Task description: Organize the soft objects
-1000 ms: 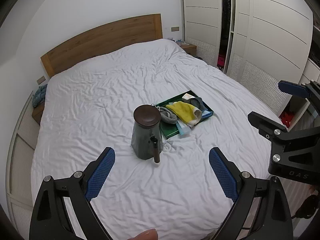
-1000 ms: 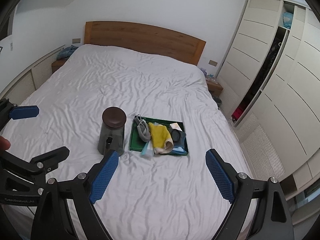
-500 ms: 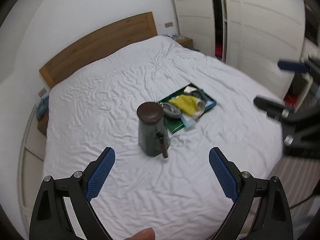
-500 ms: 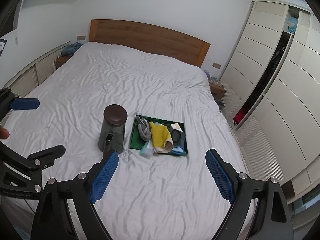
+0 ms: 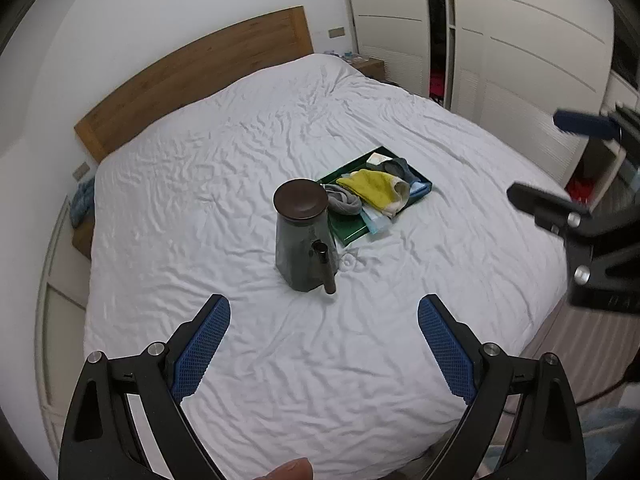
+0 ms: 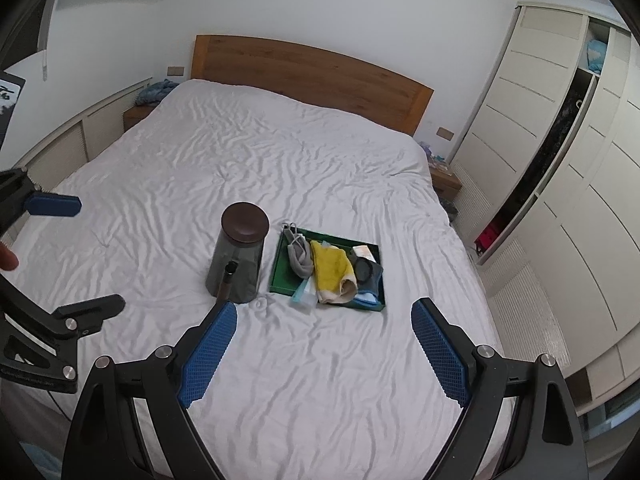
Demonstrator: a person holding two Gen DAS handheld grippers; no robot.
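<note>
Jaws of left gripper (image 5: 323, 330) and right gripper (image 6: 323, 334) spread apart above bed (image 6: 280, 168); green tray (image 6: 280, 276) holds yellow cloth (image 6: 330, 266).

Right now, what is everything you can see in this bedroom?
Bed: one, white rumpled cover, fills the middle.
Headboard: one, brown wood, far end of the bed.
Jug: one, dark grey with a brown lid, upright on the bed, left of the tray.
Tray: one, green, on the bed.
Yellow cloth: one, lying in the tray.
Grey cloth: one, in the tray, left of the yellow cloth.
Wardrobe: cream doors, right wall.
Left gripper: blue pads, open, above the bed.
Right gripper: blue pads, open, above the bed.
</note>
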